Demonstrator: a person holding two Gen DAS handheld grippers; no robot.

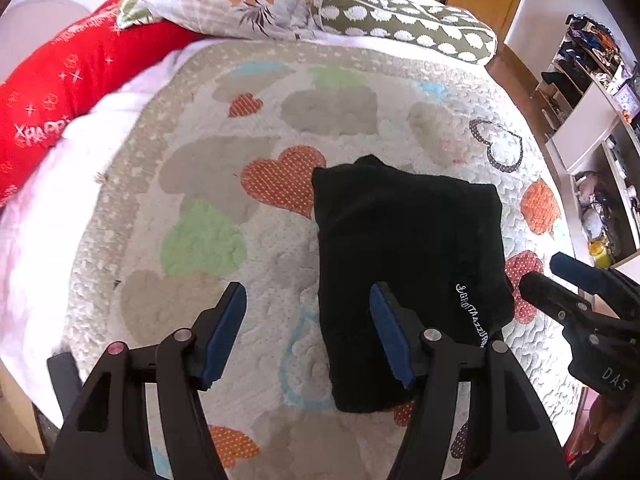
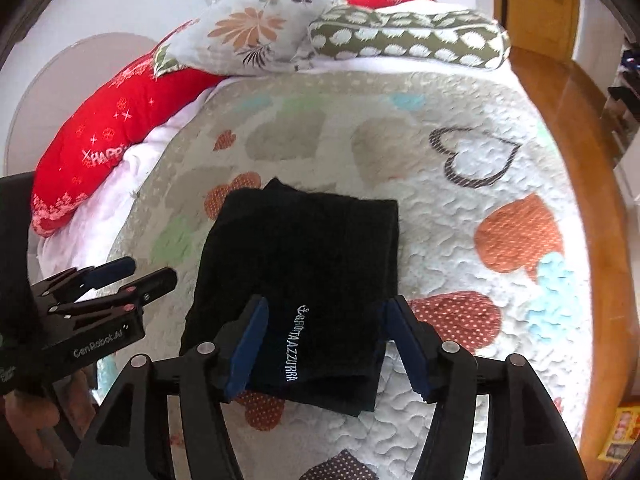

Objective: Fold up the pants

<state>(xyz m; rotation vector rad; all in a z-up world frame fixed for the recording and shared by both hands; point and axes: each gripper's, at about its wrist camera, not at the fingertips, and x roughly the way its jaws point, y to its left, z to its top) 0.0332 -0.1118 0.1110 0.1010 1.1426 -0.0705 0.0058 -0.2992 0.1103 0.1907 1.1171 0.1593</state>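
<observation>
One pair of black pants [image 1: 404, 264] folded into a rectangle on heart-patterned quilt [image 1: 224, 168], left gripper [image 1: 308, 332] and right gripper [image 2: 326, 344] both above it, jaws wide, empty.

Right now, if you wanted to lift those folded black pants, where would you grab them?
Probably the near short edge of the folded black pants, coming from above: the bundle lies flat on the heart-patterned quilt, and that edge faces both open grippers.
</observation>
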